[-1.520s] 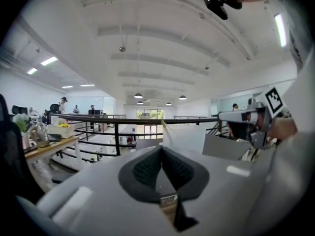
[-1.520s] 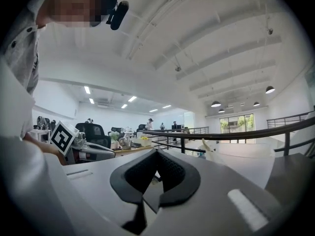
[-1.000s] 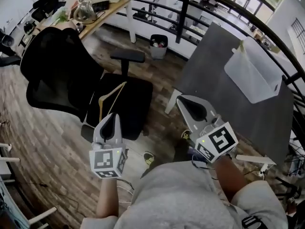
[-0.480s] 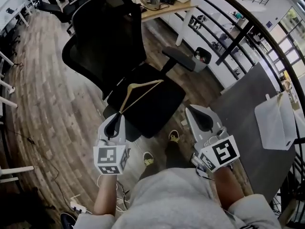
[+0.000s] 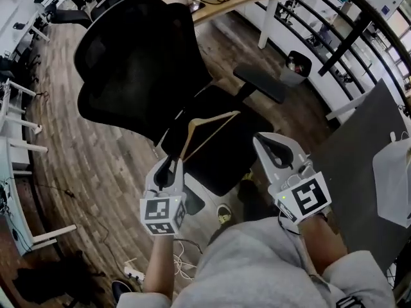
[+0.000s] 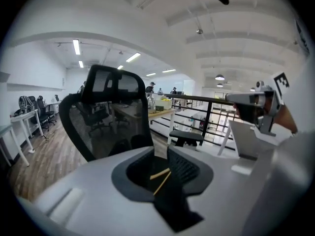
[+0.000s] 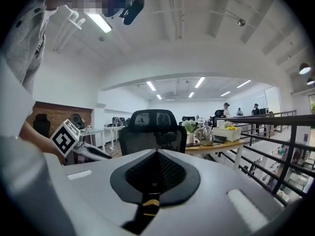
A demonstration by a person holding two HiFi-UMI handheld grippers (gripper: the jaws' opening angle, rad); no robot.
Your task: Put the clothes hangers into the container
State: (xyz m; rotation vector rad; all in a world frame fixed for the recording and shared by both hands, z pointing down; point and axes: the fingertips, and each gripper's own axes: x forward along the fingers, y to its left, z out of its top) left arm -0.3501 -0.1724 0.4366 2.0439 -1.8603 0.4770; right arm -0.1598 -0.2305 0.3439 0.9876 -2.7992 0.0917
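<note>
Office chair seat [image 5: 226, 151] | hanger [image 5: 212, 133] lay flat, long axis slanting away rightward | left gripper [image 5: 172, 162] nearer, jaws just parting, hanger immediately ahead, ungripped | right gripper [image 5: 262, 138] jaws together, empty.

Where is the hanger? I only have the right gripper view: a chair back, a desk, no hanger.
Observer: The head view shows a wooden hanger lying on the seat of the black office chair.
Operator: Has the left gripper got it?
Observer: No. The left gripper is at the hanger's lower end. Its jaws have just been opening and stand slightly apart, with the wood showing between them but not clamped.
Operator: Any container around?
Observer: A white bin-like thing sits on the grey table at the head view's right edge, partly cut off.
</note>
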